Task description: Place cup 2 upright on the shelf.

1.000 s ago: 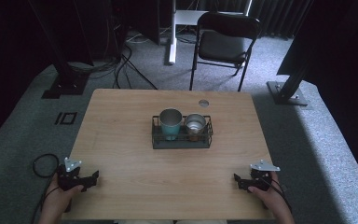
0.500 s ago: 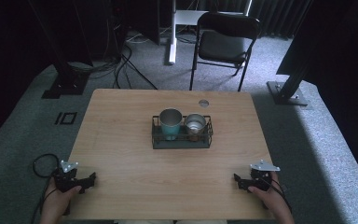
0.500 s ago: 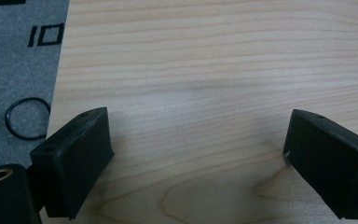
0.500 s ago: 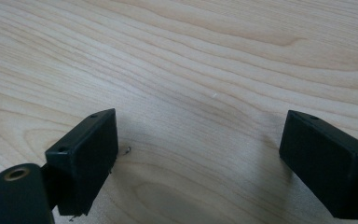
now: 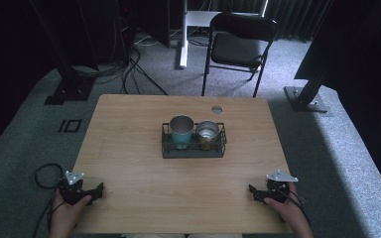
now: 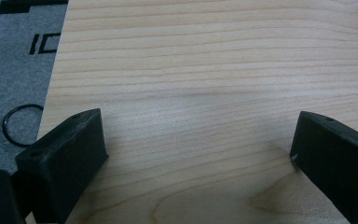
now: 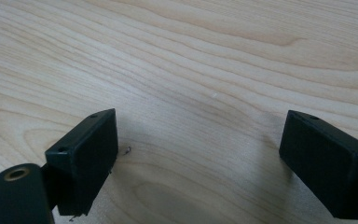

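Two grippers rest at the near edge of a light wooden table (image 5: 129,129), one at each corner, each in a hand.

Surface: pale wood grain, bare across the near half. At centre stands a dark wire basket (image 5: 167,148) holding a teal cup (image 5: 181,133) on the left and a smaller metal cup (image 5: 208,132) on the right, side by side and upright. Near the far edge sits a small round grommet (image 5: 217,109).

Room: grey carpet (image 5: 25,148), dim. Far left, a dark stand base (image 5: 69,91) with cables trailing over the floor. Behind the table, a white post (image 5: 183,34), then a black folding chair (image 5: 238,47). Far right, a second stand base (image 5: 305,99).

Left gripper (image 5: 98,189): jaws set wide apart, nothing between them but bare wood in the left gripper view (image 6: 196,140); they have just been opening. A loop of black cable (image 5: 44,173) lies on the carpet beside it.

Right gripper (image 5: 251,191): jaws likewise wide apart and empty over the wood (image 7: 200,140).

Change from earlier frames: the left gripper has shifted slightly back toward the corner; cups, basket and right gripper unchanged.

Writing: black block markings on the carpet (image 5: 70,125) left of the table; unreadable.

Both cups are well apart from either gripper.
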Demonstrator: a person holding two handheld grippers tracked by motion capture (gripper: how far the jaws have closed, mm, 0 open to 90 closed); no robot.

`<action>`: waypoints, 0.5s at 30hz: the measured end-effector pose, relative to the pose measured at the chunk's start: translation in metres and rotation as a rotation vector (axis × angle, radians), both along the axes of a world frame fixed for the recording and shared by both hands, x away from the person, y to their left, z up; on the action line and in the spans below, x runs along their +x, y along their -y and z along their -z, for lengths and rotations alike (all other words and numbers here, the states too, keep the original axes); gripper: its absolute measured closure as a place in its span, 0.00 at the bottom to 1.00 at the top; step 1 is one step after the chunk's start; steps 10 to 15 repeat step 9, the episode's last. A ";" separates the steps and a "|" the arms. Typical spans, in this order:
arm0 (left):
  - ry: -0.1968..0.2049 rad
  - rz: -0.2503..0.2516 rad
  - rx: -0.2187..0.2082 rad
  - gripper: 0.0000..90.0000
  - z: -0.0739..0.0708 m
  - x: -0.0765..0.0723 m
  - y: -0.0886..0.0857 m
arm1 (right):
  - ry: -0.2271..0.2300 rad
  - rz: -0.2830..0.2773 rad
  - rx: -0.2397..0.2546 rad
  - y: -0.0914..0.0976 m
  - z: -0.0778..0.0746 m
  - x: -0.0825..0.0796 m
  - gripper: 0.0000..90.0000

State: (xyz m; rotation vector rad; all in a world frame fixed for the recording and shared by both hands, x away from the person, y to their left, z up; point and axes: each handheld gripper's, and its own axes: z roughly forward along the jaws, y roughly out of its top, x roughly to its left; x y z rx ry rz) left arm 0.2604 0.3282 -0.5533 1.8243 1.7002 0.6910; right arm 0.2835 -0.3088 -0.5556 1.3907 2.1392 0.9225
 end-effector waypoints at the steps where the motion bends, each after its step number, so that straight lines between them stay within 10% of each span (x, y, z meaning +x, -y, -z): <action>1: -0.001 -0.005 0.000 0.04 0.000 0.000 0.001 | -0.001 0.000 0.001 0.000 0.000 0.000 0.12; 15: -0.002 -0.005 0.001 0.04 0.000 0.000 0.001 | -0.001 0.000 0.001 0.000 0.000 0.000 0.12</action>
